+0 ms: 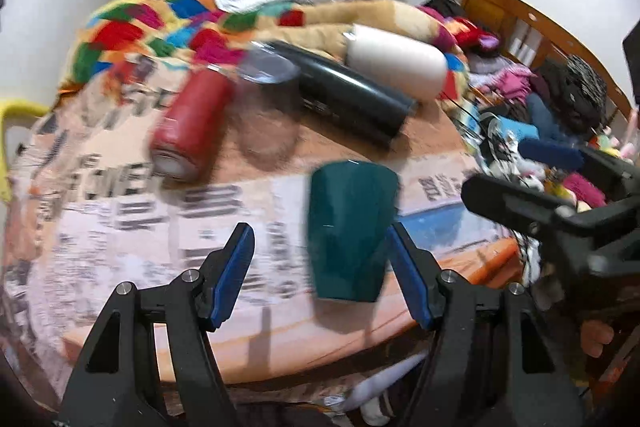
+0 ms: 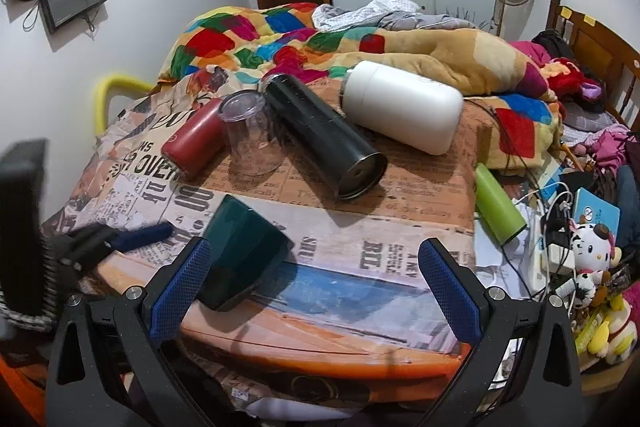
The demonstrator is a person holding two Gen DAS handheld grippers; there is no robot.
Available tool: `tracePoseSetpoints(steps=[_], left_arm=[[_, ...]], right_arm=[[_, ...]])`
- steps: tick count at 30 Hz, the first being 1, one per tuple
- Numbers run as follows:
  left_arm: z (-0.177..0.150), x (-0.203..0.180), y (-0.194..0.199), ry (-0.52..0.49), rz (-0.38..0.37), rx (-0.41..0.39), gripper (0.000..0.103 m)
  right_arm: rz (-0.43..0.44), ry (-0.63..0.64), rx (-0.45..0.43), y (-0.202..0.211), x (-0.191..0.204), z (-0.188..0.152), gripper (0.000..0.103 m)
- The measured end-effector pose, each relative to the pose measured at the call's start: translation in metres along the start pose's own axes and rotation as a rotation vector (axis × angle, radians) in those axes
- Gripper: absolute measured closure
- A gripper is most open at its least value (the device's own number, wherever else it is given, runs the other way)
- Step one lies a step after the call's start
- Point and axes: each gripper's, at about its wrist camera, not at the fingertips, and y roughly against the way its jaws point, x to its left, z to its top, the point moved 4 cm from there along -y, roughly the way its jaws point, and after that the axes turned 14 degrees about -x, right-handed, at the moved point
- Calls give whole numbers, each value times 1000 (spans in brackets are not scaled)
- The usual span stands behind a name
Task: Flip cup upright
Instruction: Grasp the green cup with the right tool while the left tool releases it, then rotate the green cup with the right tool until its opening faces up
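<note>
Item, left to right: the left gripper (image 1: 320,267) is being held open, the teal cup (image 1: 352,231) lying on its side on the newsprint-covered table (image 2: 360,211) just inside its right pad, long axis roughly along the fingers. The right gripper (image 2: 316,287) is being held open and empty; the cup is being framed beside its left finger. The left is judged nearer.

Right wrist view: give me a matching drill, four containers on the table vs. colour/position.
1. cup
2. flask
3. glass
4. bottle

a. clear, mouth down
b. teal, tilted, nearest the camera
c. lime green, at the table's right edge
d. black, lying on its side

Pairs: 1-b, 2-d, 3-a, 4-c
</note>
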Motion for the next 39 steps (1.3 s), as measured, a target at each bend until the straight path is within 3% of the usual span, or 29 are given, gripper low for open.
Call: tracePoseSetpoints(steps=[6, 11, 19, 29, 39], left_arm=[[5, 45, 27, 15, 138, -56, 36], [-5, 76, 36, 61, 204, -62, 36], [-19, 87, 35, 107, 212, -53, 36], [-21, 88, 27, 118, 200, -47, 36], [-18, 86, 29, 115, 200, -55, 36]], right_arm=[[25, -7, 43, -17, 16, -4, 4], [62, -44, 125, -43, 26, -15, 13], [101, -90, 238, -77, 36, -27, 23], [114, -15, 288, -105, 54, -25, 28], [135, 49, 284, -103, 56, -22, 28]])
